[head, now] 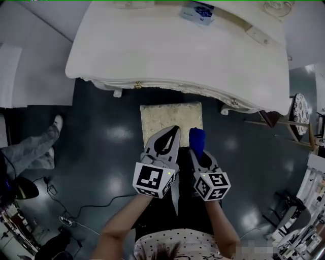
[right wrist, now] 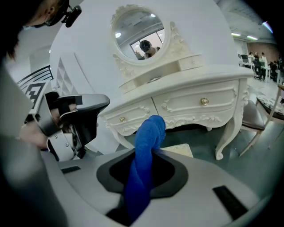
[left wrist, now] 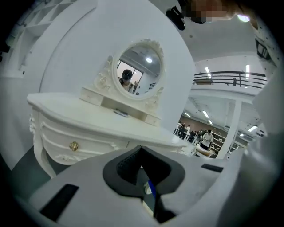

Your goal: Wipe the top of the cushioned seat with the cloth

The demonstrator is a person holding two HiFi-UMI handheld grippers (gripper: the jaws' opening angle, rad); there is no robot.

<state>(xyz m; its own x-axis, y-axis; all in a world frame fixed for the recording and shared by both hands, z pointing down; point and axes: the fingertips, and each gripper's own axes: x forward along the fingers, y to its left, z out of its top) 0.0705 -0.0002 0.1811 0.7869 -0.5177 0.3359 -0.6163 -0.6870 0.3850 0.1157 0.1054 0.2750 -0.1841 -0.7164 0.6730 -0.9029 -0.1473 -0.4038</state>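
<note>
The cushioned seat (head: 171, 120) is a cream, patterned square stool standing on the dark floor just in front of the dressing table. My left gripper (head: 175, 129) is shut with nothing in it, and its tip hangs over the seat's near edge. My right gripper (head: 195, 148), just right of the left one, is shut on a rolled blue cloth (head: 197, 138) that sticks up past its jaws beside the seat's near right corner. In the right gripper view the cloth (right wrist: 144, 155) rises from the right gripper (right wrist: 151, 153), with a corner of the seat (right wrist: 179, 150) behind it.
A white dressing table (head: 172, 51) with an oval mirror (left wrist: 140, 73) stands beyond the seat, a small blue-and-white box (head: 198, 12) on top. A person's legs (head: 35, 150) are at the left. Cables (head: 66, 213) lie on the floor, and a chair (head: 299, 111) stands at the right.
</note>
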